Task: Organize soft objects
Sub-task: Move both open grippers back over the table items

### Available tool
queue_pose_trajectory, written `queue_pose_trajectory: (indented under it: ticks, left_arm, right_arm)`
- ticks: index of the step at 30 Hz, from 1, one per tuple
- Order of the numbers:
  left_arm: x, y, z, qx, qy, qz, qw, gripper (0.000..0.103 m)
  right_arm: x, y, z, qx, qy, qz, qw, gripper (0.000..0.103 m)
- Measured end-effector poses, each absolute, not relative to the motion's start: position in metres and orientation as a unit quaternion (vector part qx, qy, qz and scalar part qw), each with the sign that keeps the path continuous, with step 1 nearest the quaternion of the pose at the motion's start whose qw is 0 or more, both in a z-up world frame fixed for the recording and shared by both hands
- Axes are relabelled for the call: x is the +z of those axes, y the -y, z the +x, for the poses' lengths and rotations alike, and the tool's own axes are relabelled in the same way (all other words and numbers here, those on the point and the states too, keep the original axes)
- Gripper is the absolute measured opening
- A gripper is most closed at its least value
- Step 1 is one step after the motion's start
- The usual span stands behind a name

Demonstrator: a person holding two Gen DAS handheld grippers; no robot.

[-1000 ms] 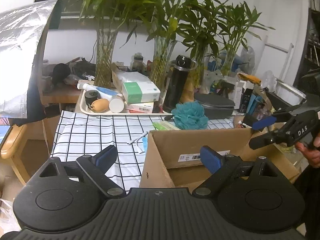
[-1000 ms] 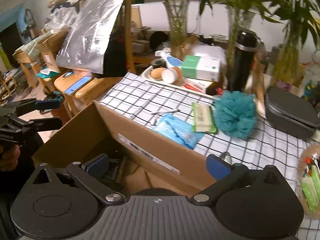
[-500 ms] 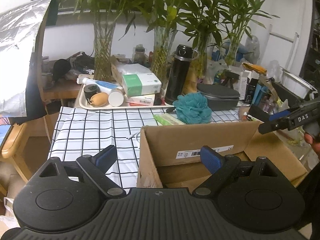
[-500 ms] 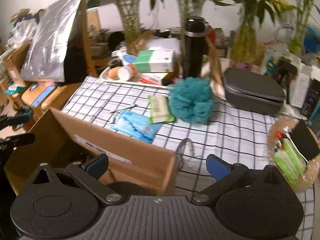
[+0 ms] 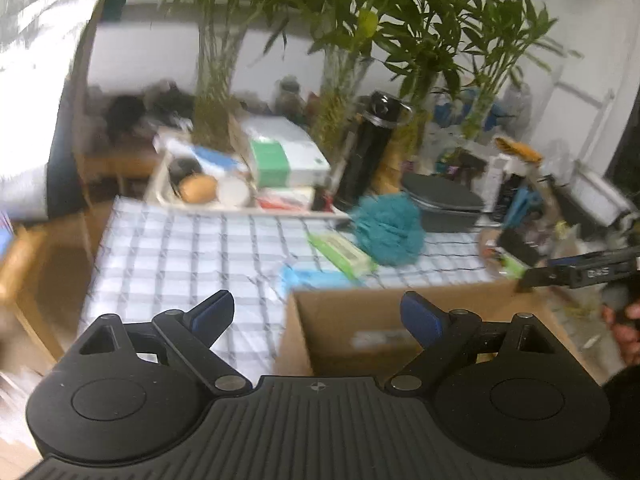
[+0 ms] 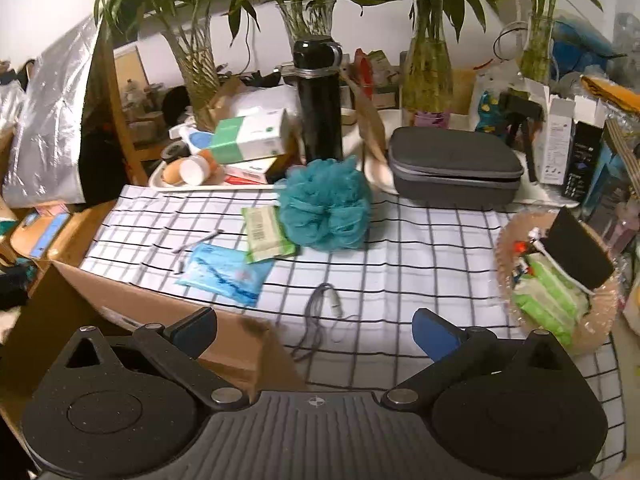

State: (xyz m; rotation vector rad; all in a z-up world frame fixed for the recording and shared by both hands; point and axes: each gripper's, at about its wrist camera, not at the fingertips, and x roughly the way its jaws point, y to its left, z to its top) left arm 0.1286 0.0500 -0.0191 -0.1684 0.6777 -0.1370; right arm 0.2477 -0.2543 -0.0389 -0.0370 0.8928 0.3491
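Observation:
A teal bath pouf [image 6: 325,205] lies on the checked tablecloth [image 6: 420,248], also in the blurred left wrist view [image 5: 389,229]. Beside it lie a green wipes pack [image 6: 265,233] and a blue soft packet [image 6: 225,269]. An open cardboard box [image 5: 384,322] stands at the table's front edge; its corner shows in the right wrist view [image 6: 168,312]. My right gripper [image 6: 314,330] is open and empty, above the box corner and cloth. My left gripper [image 5: 318,314] is open and empty, over the box's left wall. The right gripper shows at far right of the left wrist view [image 5: 580,270].
A black flask [image 6: 320,98], a grey zip case [image 6: 454,166], a tray of toiletries [image 6: 208,168] and glass vases of bamboo [image 6: 426,68] line the back. A basket of packets [image 6: 556,280] sits right. A grey cord [image 6: 320,312] lies on the cloth.
The right gripper has swung right, off the box interior toward the middle of the table. The left gripper has moved forward and up slightly; its view is now blurred. Both stay open.

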Motion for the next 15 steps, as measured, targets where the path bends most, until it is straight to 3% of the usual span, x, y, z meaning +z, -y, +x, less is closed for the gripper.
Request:
queue_pose_trajectory:
  ticks: [7, 15]
  left_arm:
    - [-0.006, -0.046, 0.159, -0.076, -0.317, -0.029, 0.945, 0.092]
    - [-0.035, -0.054, 0.195, -0.071, -0.341, -0.029, 0.937, 0.091]
  right_arm:
    - [-0.045, 0.266, 0.262, 0.140, -0.430, -0.005, 0.892, 0.103]
    - [-0.052, 0.267, 0.277, 0.132, -0.436, -0.002, 0.890, 0.103]
